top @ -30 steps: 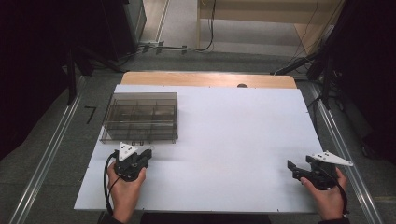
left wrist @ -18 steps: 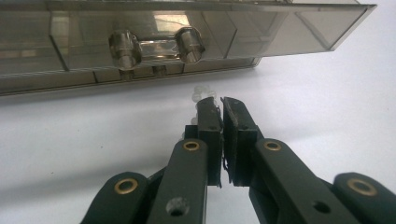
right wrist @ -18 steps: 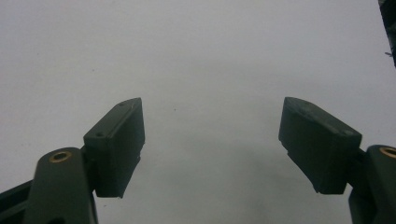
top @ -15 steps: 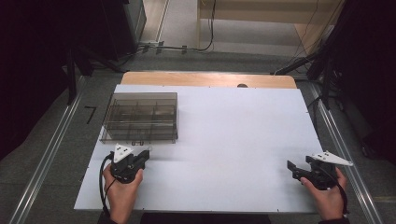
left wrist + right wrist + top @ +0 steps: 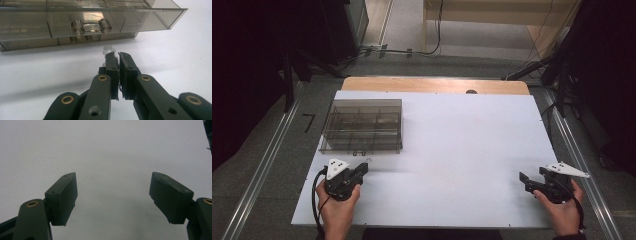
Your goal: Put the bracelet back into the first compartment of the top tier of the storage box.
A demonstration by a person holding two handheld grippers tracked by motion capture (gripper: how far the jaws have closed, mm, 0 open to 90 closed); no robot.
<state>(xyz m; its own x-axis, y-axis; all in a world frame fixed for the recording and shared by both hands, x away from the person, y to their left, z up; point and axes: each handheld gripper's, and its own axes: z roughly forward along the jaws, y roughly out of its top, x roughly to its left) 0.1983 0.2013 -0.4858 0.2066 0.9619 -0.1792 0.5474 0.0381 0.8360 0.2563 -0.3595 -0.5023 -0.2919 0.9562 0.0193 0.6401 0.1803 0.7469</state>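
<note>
In the high view, the left gripper [image 5: 362, 169] is sitting just in front of the clear compartment box [image 5: 362, 125] on the white table [image 5: 462, 150], while the right gripper [image 5: 527, 181] is resting well apart at the table's near right corner. In the left gripper view, the jaws are pressing together on nothing, pointing at the box's clear latch [image 5: 90, 26]; they should probably be spreading before advancing squarely onto it, low and level. In the right gripper view, the jaws are standing wide apart over bare table, ideally idling until needed to steady the box.
</note>
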